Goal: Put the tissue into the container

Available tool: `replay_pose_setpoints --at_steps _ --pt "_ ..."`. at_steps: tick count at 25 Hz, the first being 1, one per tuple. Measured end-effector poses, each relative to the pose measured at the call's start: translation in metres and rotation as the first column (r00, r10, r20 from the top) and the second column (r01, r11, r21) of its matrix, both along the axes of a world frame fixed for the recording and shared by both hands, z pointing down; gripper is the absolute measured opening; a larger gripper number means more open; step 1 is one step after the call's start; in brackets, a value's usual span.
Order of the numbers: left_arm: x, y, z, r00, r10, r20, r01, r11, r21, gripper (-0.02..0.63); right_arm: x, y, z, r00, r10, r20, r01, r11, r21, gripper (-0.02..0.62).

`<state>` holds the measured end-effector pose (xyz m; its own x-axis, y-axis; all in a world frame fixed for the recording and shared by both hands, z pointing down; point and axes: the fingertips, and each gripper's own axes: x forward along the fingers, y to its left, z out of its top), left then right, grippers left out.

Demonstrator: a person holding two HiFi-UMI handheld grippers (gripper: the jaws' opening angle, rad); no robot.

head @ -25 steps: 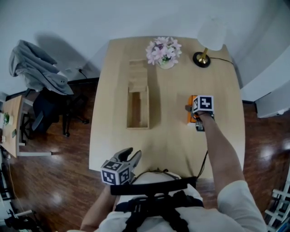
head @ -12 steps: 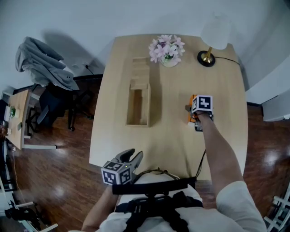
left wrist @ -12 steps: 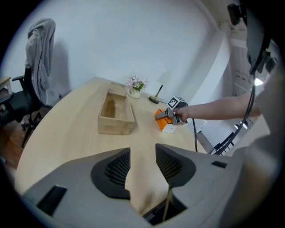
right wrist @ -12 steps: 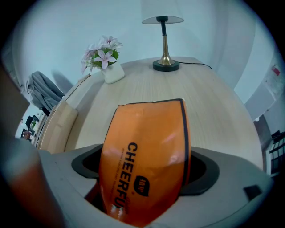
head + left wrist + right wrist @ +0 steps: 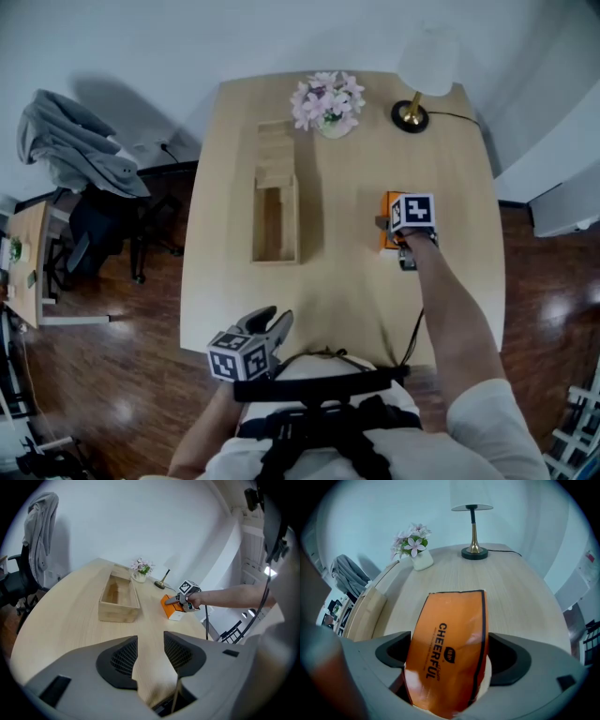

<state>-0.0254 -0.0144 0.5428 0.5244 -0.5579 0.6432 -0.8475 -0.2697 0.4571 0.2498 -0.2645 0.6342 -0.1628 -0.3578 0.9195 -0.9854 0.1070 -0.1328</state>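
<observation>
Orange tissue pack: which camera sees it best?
The right gripper view. The orange tissue pack fills the middle of the picture, between the jaws of the right gripper, and its print is readable. The head view shows only an orange strip beside that gripper. The left gripper view shows it small and far away.

The pale wooden table (image 5: 347, 291) is carrying a wooden container (image 5: 274, 261) at 9 o'clock, flowers (image 5: 325, 98) at 12, a lamp (image 5: 410, 115) at 1 and an orange tissue pack (image 5: 386, 225) at 3.
</observation>
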Motion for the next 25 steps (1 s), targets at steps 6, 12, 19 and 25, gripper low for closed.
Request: replay_pose_setpoints --at_steps 6,12,19,25 --pt "-0.006 -0.006 0.0 1.0 0.022 -0.012 -0.022 1.0 0.01 0.169 0.011 0.002 0.002 0.998 0.05 -0.043 -0.05 0.999 0.004 0.501" --pt "-0.023 -0.005 0.002 0.999 0.031 -0.015 -0.031 1.0 0.006 0.169 0.008 0.003 -0.003 0.997 0.06 -0.051 -0.06 0.998 0.0 0.423" --pt "-0.042 -0.012 0.0 0.999 0.037 -0.01 -0.037 0.999 0.029 0.169 0.012 0.009 -0.018 0.991 0.129 -0.035 -0.129 0.991 0.02 0.407" --pt "-0.054 -0.015 0.0 0.999 0.046 -0.01 -0.045 0.998 0.046 0.169 0.012 0.021 -0.034 0.987 0.151 -0.059 -0.15 0.988 0.021 0.407"
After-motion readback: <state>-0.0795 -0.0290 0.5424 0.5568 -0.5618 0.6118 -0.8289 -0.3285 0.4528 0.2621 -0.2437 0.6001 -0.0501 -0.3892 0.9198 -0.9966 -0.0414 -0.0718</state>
